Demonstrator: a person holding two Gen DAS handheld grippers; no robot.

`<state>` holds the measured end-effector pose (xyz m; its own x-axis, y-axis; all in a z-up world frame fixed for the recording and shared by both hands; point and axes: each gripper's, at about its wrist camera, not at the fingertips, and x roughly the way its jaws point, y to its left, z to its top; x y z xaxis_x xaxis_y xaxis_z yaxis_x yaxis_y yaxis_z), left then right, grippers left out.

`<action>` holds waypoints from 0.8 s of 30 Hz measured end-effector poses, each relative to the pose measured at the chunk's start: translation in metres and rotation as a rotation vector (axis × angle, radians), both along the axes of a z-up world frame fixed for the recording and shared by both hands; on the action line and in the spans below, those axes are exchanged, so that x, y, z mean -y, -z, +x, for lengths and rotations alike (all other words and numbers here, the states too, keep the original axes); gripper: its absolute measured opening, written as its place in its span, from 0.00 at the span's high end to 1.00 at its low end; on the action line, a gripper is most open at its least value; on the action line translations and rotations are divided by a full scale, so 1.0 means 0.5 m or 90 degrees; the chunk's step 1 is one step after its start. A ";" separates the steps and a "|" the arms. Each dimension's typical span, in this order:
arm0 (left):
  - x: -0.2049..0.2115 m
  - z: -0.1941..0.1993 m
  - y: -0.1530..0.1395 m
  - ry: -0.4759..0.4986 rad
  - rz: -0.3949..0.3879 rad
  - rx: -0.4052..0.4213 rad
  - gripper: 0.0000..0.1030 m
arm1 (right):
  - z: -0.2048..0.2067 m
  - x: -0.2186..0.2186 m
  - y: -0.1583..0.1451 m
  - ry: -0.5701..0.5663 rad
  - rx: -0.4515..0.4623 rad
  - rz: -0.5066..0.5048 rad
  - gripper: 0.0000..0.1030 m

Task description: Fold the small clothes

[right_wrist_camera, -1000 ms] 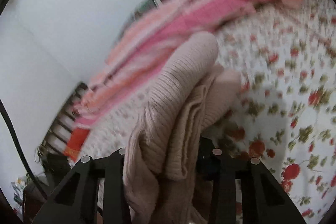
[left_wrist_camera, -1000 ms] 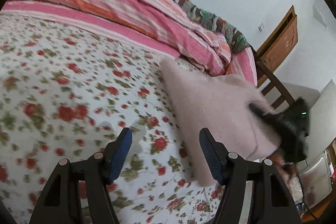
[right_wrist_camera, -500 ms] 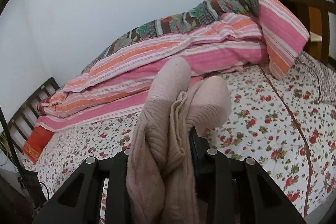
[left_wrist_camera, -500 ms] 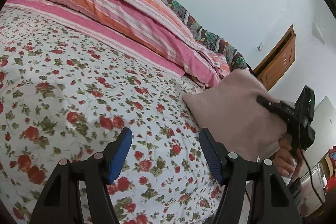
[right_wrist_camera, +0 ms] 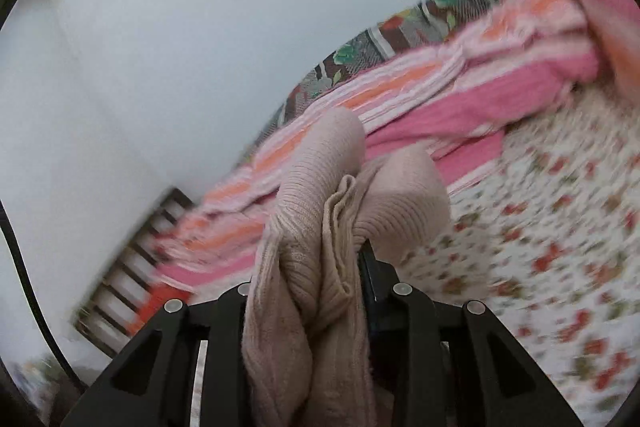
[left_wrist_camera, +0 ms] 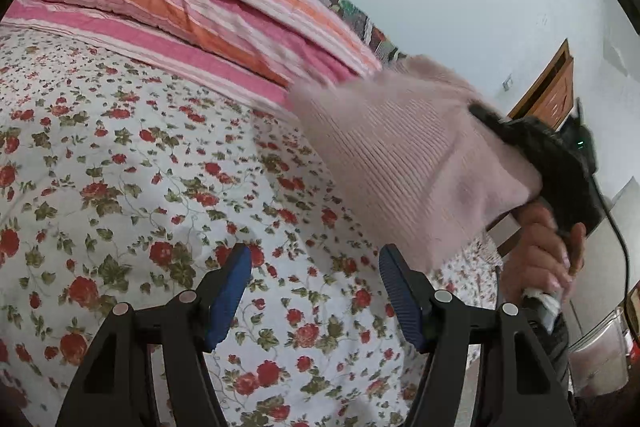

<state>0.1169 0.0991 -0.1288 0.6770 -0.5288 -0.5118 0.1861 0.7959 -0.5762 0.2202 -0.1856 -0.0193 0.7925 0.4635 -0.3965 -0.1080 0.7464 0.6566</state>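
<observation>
**Pink sweater is folded and up in the air, not yet put down**

The pink sweater (left_wrist_camera: 404, 163) is one soft knitted bundle. It hangs in the air above the bed (left_wrist_camera: 120, 155), over the right side of the flowery sheet. It does not touch the sheet, as far as the left view shows.

The right gripper (right_wrist_camera: 340, 259) holds it. Its jaws are squeezed tight on a thick bunch of layers. In the right view the cloth (right_wrist_camera: 320, 267) bulges out on both sides of the jaws, so it looks folded over more than once. The person's hand (left_wrist_camera: 548, 251) holds that tool by its handle.

The left gripper (left_wrist_camera: 316, 287) holds nothing. Its blue fingers (left_wrist_camera: 228, 291) stand wide apart, low over the sheet, near the front edge of the bed.

How far along is the job? The folding of this one piece looks mostly done. What is left, it seems, is to lay the bundle down flat and neat and let go. It could flop open when it lands, since it is floppy and pinched at one spot only.

Counting:
- one sweater
- two grippers
- one hand in view
- one striped blanket (left_wrist_camera: 208, 7), piled along the far edge of the bed
- no other small clothes can be seen on the sheet
</observation>
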 end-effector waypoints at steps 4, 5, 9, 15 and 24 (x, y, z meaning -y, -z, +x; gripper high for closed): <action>0.033 0.004 0.024 0.024 0.023 -0.016 0.38 | 0.026 0.039 0.128 0.046 -0.093 -0.060 0.71; 0.047 0.005 0.028 0.035 0.033 -0.018 0.38 | 0.032 0.052 0.163 0.055 -0.127 -0.073 0.71; 0.123 0.011 0.037 0.084 0.094 -0.026 0.38 | 0.046 0.144 0.257 0.053 -0.199 0.014 0.65; 0.221 0.020 0.037 0.082 0.210 -0.022 0.38 | 0.006 0.133 0.187 0.023 -0.143 -0.153 0.61; 0.285 0.037 0.058 0.072 0.285 -0.024 0.72 | -0.106 0.143 0.134 -0.034 -0.069 -0.257 0.61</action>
